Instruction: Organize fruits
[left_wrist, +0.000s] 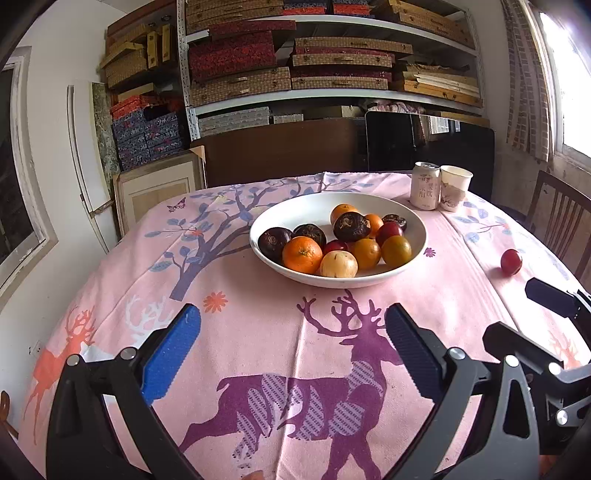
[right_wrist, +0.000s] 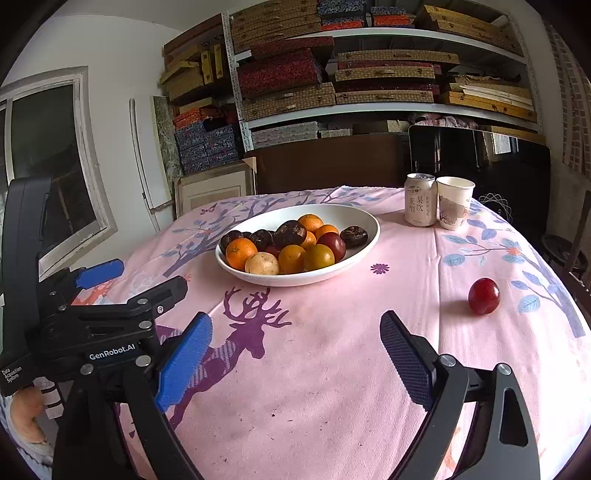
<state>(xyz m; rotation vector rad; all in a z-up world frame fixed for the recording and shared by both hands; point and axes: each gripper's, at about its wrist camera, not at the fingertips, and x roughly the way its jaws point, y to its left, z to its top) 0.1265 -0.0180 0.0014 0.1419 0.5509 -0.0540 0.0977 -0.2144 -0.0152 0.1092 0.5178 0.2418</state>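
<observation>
A white bowl (left_wrist: 291, 208) (right_wrist: 364, 221) stands mid-table, filled with several oranges, dark brown fruits, red fruits and one pale yellow fruit (left_wrist: 338, 264). One red fruit (left_wrist: 511, 261) (right_wrist: 484, 296) lies alone on the pink cloth to the right of the bowl. My left gripper (left_wrist: 293, 334) hovers over the near part of the table, open, nothing between its blue pads. My right gripper (right_wrist: 295, 341) is open too and empty; the lone red fruit lies ahead of it, to the right. In the right wrist view the left gripper (right_wrist: 136, 277) shows at the left.
A drink can (left_wrist: 425, 185) (right_wrist: 420, 199) and a paper cup (left_wrist: 455, 187) (right_wrist: 453, 206) stand at the table's far right. A wooden chair (left_wrist: 561, 221) is beside the right edge. Shelves of boxes (left_wrist: 325, 59) fill the back wall.
</observation>
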